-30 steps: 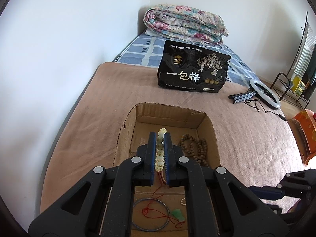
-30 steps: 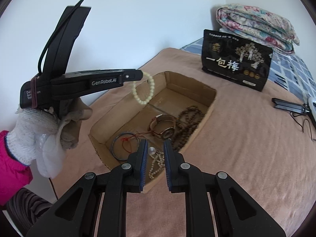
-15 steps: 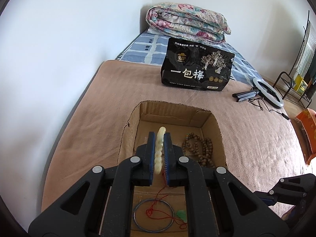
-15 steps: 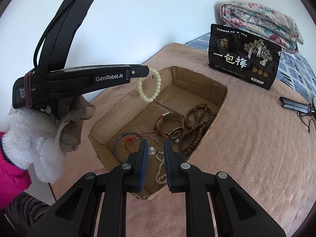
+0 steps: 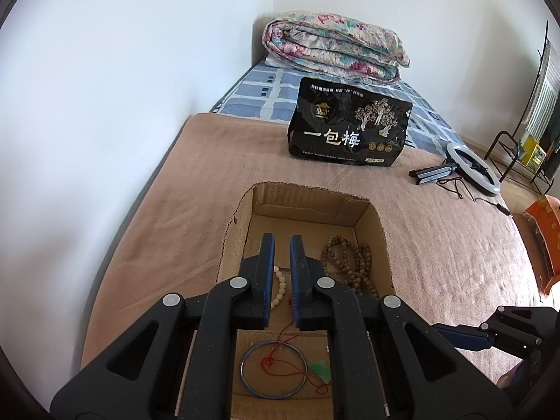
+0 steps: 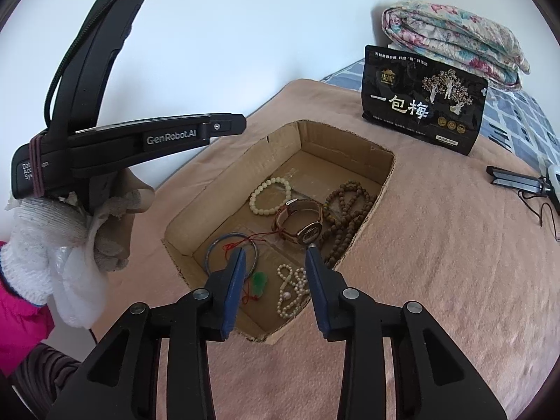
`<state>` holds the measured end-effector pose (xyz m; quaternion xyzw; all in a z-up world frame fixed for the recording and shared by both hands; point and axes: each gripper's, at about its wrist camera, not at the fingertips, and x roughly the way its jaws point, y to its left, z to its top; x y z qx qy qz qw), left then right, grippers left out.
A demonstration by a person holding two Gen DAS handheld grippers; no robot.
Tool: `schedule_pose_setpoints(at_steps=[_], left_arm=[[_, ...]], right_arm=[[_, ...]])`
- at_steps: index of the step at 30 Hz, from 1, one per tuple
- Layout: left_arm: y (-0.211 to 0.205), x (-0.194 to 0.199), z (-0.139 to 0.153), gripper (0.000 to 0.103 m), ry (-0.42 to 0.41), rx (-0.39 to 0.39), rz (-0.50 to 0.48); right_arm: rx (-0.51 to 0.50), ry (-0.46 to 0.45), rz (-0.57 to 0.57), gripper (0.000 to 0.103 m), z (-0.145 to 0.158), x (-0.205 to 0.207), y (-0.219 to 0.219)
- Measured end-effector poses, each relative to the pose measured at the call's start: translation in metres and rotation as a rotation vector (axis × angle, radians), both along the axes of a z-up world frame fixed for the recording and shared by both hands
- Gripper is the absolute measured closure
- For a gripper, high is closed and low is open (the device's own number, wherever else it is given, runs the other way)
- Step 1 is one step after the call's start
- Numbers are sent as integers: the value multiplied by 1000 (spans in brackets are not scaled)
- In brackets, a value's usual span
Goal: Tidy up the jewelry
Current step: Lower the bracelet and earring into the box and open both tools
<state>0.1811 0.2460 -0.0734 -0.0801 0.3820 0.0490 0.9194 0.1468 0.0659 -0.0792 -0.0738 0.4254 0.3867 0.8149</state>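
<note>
A shallow cardboard box [image 6: 210,196] sits on the pink bed cover. In it lie a cream bead bracelet [image 6: 270,196], a watch [image 6: 301,222], a brown bead strand [image 6: 350,206], a metal bangle [image 6: 214,249] with red cord and green pendant [image 6: 259,281], and a pearl strand [image 6: 292,285]. My left gripper [image 5: 281,241] hovers above the box, slightly open and empty; the cream bracelet [image 5: 280,287] shows below its fingers. It appears in the right wrist view [image 6: 231,126] too. My right gripper [image 6: 274,257] is open and empty over the box's near end.
A black printed bag [image 5: 350,129] stands on the bed beyond the box. A folded floral quilt [image 5: 332,47] lies at the headboard. A ring light on a small tripod [image 5: 465,168] lies at the right. An orange box [image 5: 546,224] sits past the bed edge.
My left gripper opened and let go of the cream bracelet, which now lies in the box. My right gripper opened wide and moved over the box's near end.
</note>
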Motion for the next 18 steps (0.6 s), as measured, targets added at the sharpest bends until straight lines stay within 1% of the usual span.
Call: schedule_pose_setpoints(at_steps=[3,12,18], left_arm=[[-3,-9,8,96,-10,-3,1],[-23,-48,43,97,-68,27,-16],[-44,-80,69,97,-117,63,-34]], right_arm=[[3,-8,-10,70,6,-6,-5],[3,-53,-46,69,31,-26,-26],[7,-88,-78,69,48,-39,-47]])
